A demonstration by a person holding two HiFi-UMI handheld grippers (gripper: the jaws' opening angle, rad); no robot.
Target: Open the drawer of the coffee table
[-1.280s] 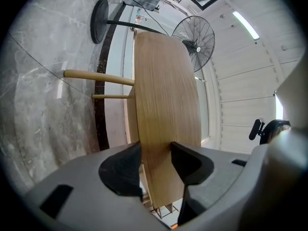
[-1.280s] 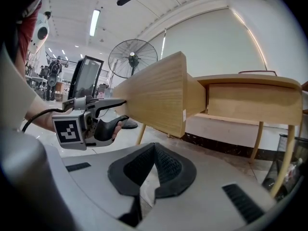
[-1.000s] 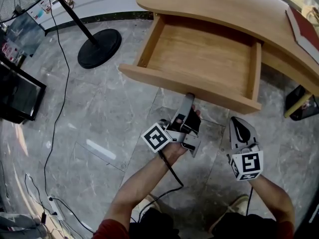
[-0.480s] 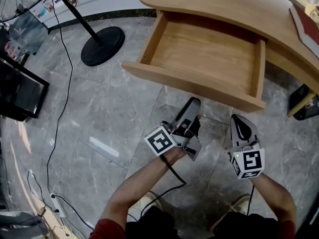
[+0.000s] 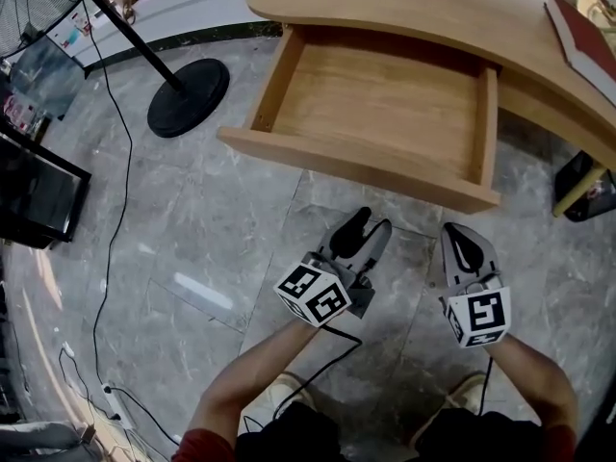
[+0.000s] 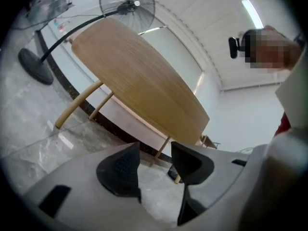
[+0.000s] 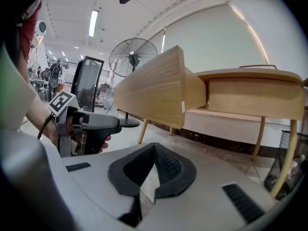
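Observation:
The wooden coffee table (image 5: 404,8) has its drawer (image 5: 375,104) pulled far out, and the drawer is empty. Its front panel (image 5: 356,166) faces me. Below that panel, a hand's width off it, my left gripper (image 5: 364,231) hangs over the floor, rolled onto its side. Its jaws stand open in the left gripper view (image 6: 156,165) with only floor between them. My right gripper (image 5: 462,243) hovers to its right, also short of the panel. The right gripper view shows its pads meeting at the tips, shut on nothing (image 7: 154,150). That view also shows the drawer (image 7: 154,88) side-on.
A red book (image 5: 582,27) lies on the table's right end. A standing fan's black base (image 5: 188,96) sits left of the drawer, with cables across the marble floor. A dark screen (image 5: 34,195) stands at far left and a black bin (image 5: 587,195) by the table's right leg.
My left gripper has drawn back from the drawer's front panel toward me and rolled over, jaws still open. The right gripper has stayed put and the drawer stays out.

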